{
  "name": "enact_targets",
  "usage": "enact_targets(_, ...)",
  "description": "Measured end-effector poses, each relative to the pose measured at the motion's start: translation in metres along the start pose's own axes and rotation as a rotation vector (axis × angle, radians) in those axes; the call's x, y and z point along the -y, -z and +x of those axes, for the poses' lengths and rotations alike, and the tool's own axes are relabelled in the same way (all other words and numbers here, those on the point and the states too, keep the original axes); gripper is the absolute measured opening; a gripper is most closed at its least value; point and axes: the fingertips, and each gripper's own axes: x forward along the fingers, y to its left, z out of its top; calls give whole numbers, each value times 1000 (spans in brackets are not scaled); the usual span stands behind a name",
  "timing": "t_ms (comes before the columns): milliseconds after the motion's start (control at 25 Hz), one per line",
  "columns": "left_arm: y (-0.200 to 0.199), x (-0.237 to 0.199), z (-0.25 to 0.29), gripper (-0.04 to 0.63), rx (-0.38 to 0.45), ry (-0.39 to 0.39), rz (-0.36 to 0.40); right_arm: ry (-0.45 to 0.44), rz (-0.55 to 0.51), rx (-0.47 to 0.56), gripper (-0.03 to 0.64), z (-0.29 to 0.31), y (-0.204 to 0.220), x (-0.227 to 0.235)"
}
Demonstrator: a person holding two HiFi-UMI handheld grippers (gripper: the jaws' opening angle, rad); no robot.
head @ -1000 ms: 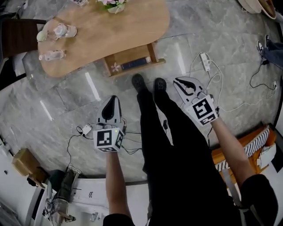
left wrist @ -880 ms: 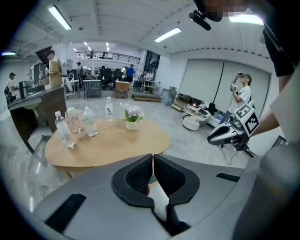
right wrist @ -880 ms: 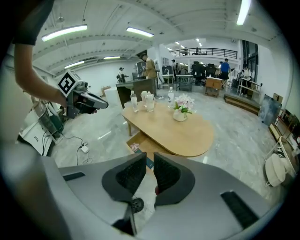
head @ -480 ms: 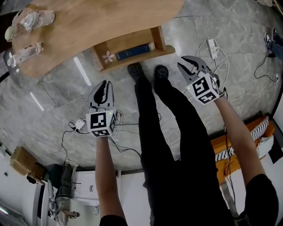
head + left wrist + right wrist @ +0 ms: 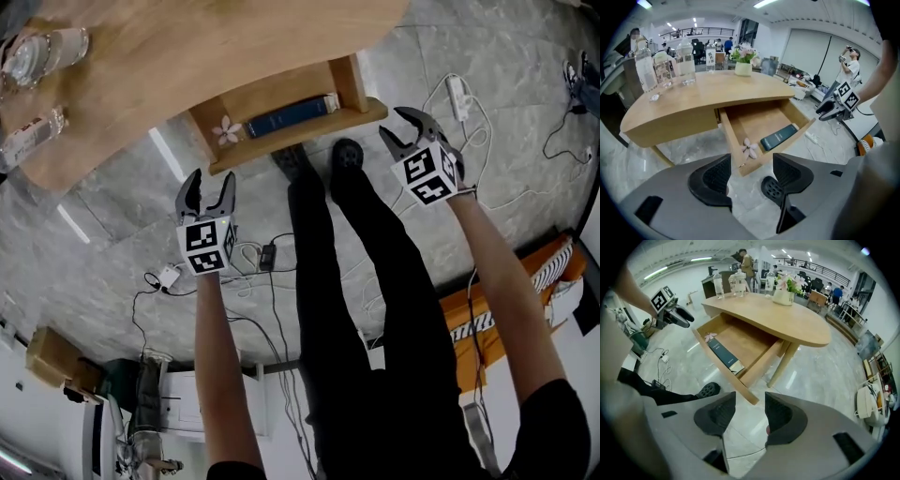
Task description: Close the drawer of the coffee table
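The wooden coffee table (image 5: 187, 47) has its drawer (image 5: 291, 136) pulled out towards me. Inside lie a dark book (image 5: 286, 115) and a pale flower (image 5: 225, 129). My left gripper (image 5: 205, 187) hangs just short of the drawer's left front corner, its jaws opening with nothing between them. My right gripper (image 5: 405, 129) is beside the drawer's right front corner, jaws also opening and empty. In the left gripper view the drawer (image 5: 764, 129) lies beyond the jaws of the left gripper (image 5: 751, 174). In the right gripper view the drawer front (image 5: 724, 369) stands ahead of the right gripper (image 5: 751, 411).
Water bottles (image 5: 37, 52) stand on the table's left end, and a flower vase (image 5: 743, 68) further back. Cables and a power strip (image 5: 457, 94) trail over the marble floor. My legs and shoes (image 5: 347, 155) are right below the drawer. Orange striped things (image 5: 525, 300) lie at the right.
Both grippers have gone from shut to open and dropped towards the drawer front. The table and drawer now fill more of the head view's top.
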Motion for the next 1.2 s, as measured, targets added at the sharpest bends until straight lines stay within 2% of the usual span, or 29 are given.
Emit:
enact_targets(160, 22, -6, 28, 324, -71, 30, 82, 16, -22, -49, 178, 18, 11, 5)
enact_targets(280, 34, -7, 42, 324, -113, 32, 151, 14, -25, -70, 178, 29, 16, 7)
enact_targets(600, 38, -5, 60, 302, -121, -8, 185, 24, -44, -99, 176, 56, 18, 12)
enact_targets(680, 38, -5, 62, 276, -116, -23, 172, 25, -51, -106, 176, 59, 17, 9)
enact_targets(800, 37, -8, 65, 239, -100, -60, 108, 29, -49, -117, 150, 60, 19, 6)
enact_targets(960, 37, -9, 66, 238, -97, -95, 87, 28, -17, -122, 149, 60, 20, 7)
enact_targets(1200, 30, -9, 59, 236, -90, -86, 75, 26, 17, -111, 148, 52, 15, 10)
